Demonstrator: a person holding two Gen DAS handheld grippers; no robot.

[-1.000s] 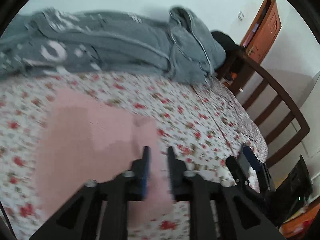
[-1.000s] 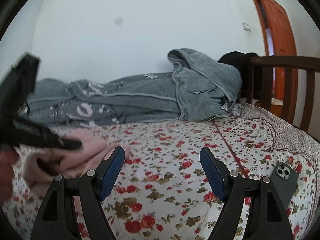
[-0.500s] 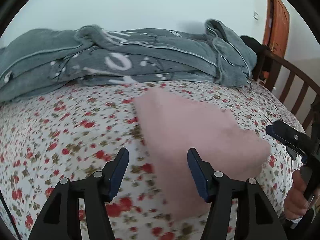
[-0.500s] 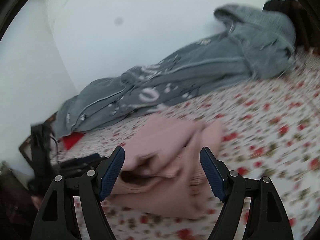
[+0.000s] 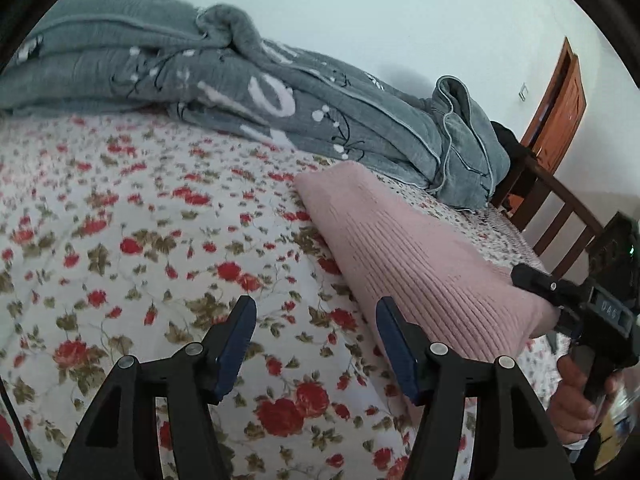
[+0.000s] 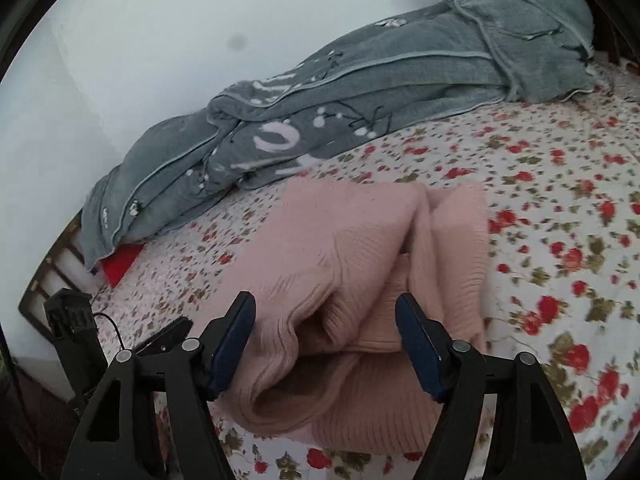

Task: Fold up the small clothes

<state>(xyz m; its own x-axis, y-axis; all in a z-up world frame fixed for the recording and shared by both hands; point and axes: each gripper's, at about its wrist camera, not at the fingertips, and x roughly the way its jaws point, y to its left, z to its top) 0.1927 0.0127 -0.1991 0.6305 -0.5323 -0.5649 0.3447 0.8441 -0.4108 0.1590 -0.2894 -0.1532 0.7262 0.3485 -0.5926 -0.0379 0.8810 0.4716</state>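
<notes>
Left wrist view: left gripper [image 5: 316, 318] spread moderately wide over the floral bedsheet [image 5: 132, 248], nothing between the blue pads [image 5: 236, 344], only bare sheet in the gap. Folded pink knit garment [image 5: 416, 264] lying just right of the right-hand finger, stretching away ahead and to the right, apart from the pads. At its far right end, right gripper [image 5: 558, 300] reaching in against the knit, gripped by a hand [image 5: 576, 400] low at the right edge. Grey blanket [image 5: 256, 92] heaped well ahead across the far side of the bed; wooden bed rail [image 5: 560, 216] and orange door [image 5: 560, 108] far right. Right wrist view: right gripper [image 6: 326, 326] wide, jaws closing, with the bunched layered end of the pink knit garment [image 6: 360, 256] between the fingers; left pad close against the fold, whether pressing cannot be told, right pad with a small gap. Garment extending ahead from the claw, flat on the floral bedsheet [image 6: 560, 200]. Grey blanket [image 6: 360, 92] further ahead along the wall. Left gripper [image 6: 164, 338] low at the left, only a dark tip showing beside the left finger. Red item [image 6: 120, 262] under the blanket's left end.
</notes>
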